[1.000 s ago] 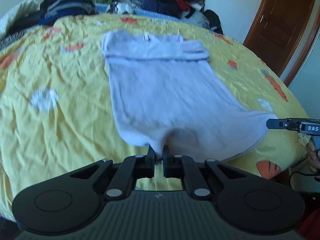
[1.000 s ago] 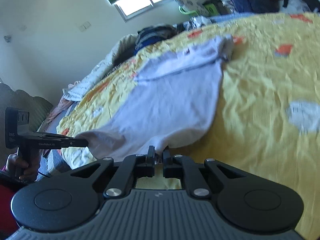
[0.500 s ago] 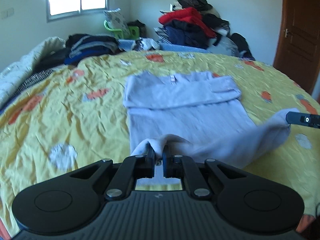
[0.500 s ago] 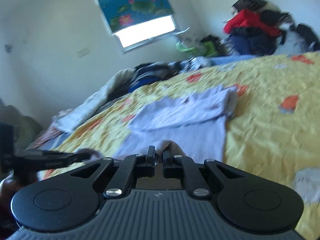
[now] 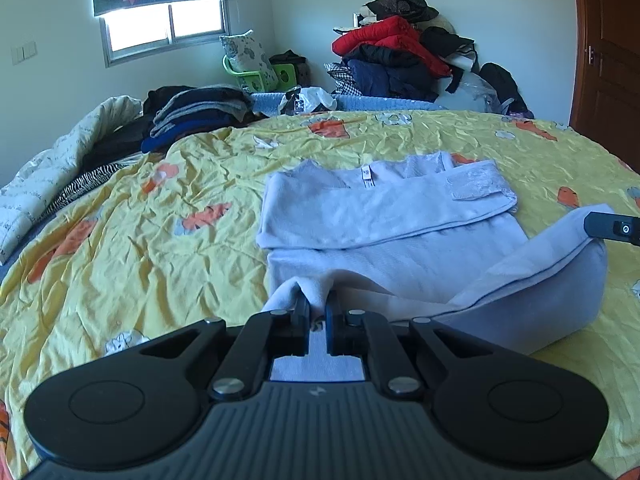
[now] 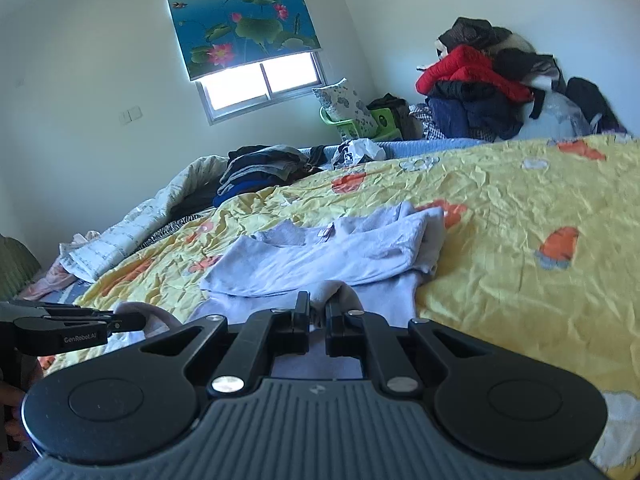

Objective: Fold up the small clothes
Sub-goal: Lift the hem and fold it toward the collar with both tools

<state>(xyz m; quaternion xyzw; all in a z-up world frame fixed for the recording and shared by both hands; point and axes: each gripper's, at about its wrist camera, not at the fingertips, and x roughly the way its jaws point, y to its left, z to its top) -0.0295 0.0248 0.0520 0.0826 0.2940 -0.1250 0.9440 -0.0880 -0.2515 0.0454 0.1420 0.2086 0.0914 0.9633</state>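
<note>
A pale lilac long-sleeved top [image 5: 384, 216] lies on the yellow bedspread [image 5: 120, 248], its sleeves folded across the chest. My left gripper [image 5: 318, 310] is shut on the near left corner of its hem, which is lifted and curling over the body. The right gripper's black tip [image 5: 612, 229] shows at the right edge, holding the other hem corner raised. In the right wrist view the lilac top [image 6: 320, 256] lies ahead, and my right gripper [image 6: 318, 310] is shut on a bunched piece of hem. The left gripper [image 6: 124, 322] shows at the left, clamped on cloth.
A stack of folded dark clothes [image 5: 196, 112] sits at the bed's far left beside a quilted blanket [image 5: 60, 168]. A heap of red and dark jackets [image 5: 404, 60] rises behind the bed. A green crate with a cushion [image 5: 256, 68] stands under the window. A wooden door [image 5: 608, 48] is at right.
Both grippers have carried the hem up and forward over the top's body, so the lower part now folds toward the collar. Both views have tilted upward, showing more wall and window.
</note>
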